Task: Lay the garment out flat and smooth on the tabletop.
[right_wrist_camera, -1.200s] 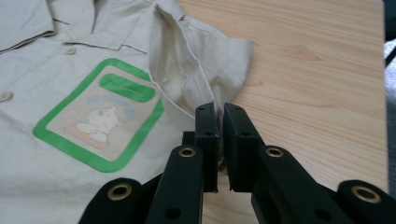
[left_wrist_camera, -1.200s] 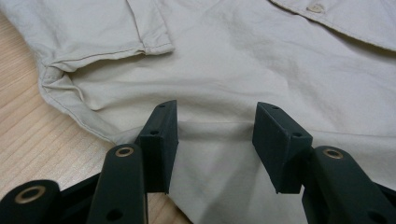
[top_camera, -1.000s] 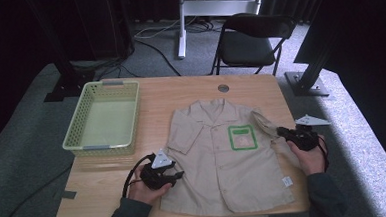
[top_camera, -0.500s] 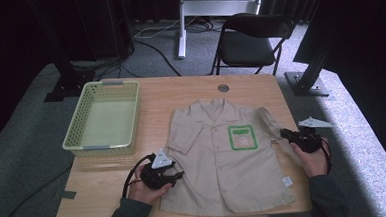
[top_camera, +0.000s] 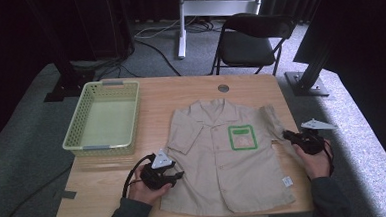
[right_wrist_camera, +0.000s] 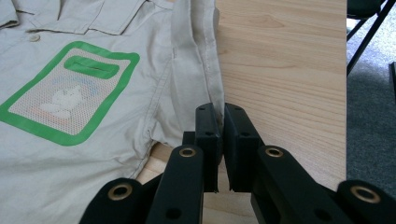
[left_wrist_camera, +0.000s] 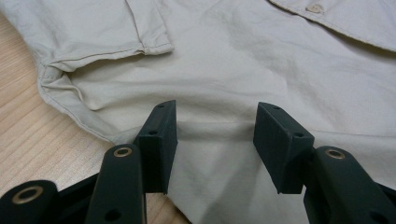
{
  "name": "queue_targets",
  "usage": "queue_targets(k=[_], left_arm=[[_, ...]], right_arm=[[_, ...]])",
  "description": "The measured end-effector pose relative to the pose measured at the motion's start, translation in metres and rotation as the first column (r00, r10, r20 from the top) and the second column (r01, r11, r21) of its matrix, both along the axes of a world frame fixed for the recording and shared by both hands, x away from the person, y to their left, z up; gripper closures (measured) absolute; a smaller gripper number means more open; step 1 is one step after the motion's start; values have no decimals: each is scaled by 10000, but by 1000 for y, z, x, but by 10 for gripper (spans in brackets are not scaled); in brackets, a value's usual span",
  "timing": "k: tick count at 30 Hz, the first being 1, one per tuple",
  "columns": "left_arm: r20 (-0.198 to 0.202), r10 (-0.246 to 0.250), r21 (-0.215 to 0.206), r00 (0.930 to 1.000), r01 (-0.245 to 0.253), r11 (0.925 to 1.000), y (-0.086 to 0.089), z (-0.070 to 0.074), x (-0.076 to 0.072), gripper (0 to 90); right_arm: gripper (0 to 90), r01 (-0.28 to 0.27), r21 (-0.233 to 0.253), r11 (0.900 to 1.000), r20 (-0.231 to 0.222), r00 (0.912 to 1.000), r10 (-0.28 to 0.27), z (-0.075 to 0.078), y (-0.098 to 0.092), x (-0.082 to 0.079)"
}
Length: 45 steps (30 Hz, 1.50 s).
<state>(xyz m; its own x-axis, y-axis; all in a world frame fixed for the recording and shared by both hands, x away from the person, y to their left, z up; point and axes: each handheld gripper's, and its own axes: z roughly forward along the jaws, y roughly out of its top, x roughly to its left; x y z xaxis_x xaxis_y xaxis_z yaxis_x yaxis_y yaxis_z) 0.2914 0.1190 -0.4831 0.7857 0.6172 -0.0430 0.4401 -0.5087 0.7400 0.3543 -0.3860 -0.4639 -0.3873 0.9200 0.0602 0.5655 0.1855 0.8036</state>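
Observation:
A beige short-sleeved shirt (top_camera: 219,162) lies flat, front up, on the wooden table (top_camera: 180,91), with a green-framed mesh pocket (top_camera: 242,137) on its chest. My left gripper (top_camera: 177,177) is open at the shirt's left side, just below the folded left sleeve (left_wrist_camera: 116,32). Its jaws straddle the fabric (left_wrist_camera: 233,70) without pinching it. My right gripper (top_camera: 286,134) is shut on the hem of the right sleeve (right_wrist_camera: 196,60), which lies as a narrow crumpled strip beside the green pocket (right_wrist_camera: 70,93). In the gripper views the left gripper (left_wrist_camera: 215,135) and right gripper (right_wrist_camera: 220,121) rise from the bottom.
A pale green plastic basket (top_camera: 102,143) stands empty on the table's left part. A round cable hole (top_camera: 223,88) sits near the far edge. Behind the table stand a black folding chair (top_camera: 247,40) and a white stand. Bare wood (right_wrist_camera: 280,70) lies right of the sleeve.
My right gripper has shifted slightly right and toward the person, with the sleeve hem in it. The left gripper has stayed in place.

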Motion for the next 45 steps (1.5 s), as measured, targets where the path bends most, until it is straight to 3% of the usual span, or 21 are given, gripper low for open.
queue_targets(k=[37, 45], left_arm=[[10, 4, 10, 10000, -4, 10000, 0, 0, 0, 491], [9, 5, 5, 10000, -5, 10000, -1, 0, -1, 484]], right_arm=[[818, -4, 143, 9999, -451, 9990, 11, -14, -7, -10], [739, 217, 169, 9996, -244, 9995, -213, -10, -13, -14]])
